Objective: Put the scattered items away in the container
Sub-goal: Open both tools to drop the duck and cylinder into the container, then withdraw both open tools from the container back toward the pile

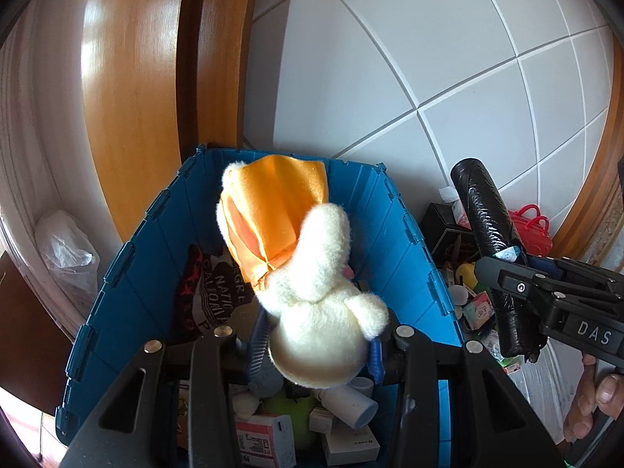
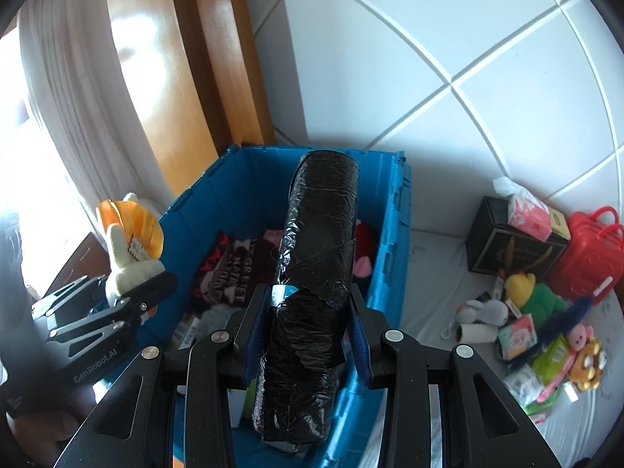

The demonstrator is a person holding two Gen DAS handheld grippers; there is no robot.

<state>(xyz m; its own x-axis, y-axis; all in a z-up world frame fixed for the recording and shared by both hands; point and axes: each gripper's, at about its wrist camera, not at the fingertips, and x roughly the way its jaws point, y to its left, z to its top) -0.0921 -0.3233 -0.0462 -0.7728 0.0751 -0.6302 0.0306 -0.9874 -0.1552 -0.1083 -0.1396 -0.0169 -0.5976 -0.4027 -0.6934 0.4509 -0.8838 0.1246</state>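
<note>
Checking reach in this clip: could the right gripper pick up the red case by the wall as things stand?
Probably not yet: the right gripper is shut on the black roll over the blue crate; the red case lies unobstructed off to the side.

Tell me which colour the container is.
The container is blue; the right wrist view shows it best.

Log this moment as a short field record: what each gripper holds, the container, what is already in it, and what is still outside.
left gripper: shut on the white plush toy with an orange satin cape, held above the bin
right gripper: shut on the black wrapped roll, held above the bin
container: blue crate, open, standing against the white tiled wall
already inside: dark printed cloth, small boxes, a white bottle
still outside: black box, red case, small plush toys and packets right of the crate
</note>
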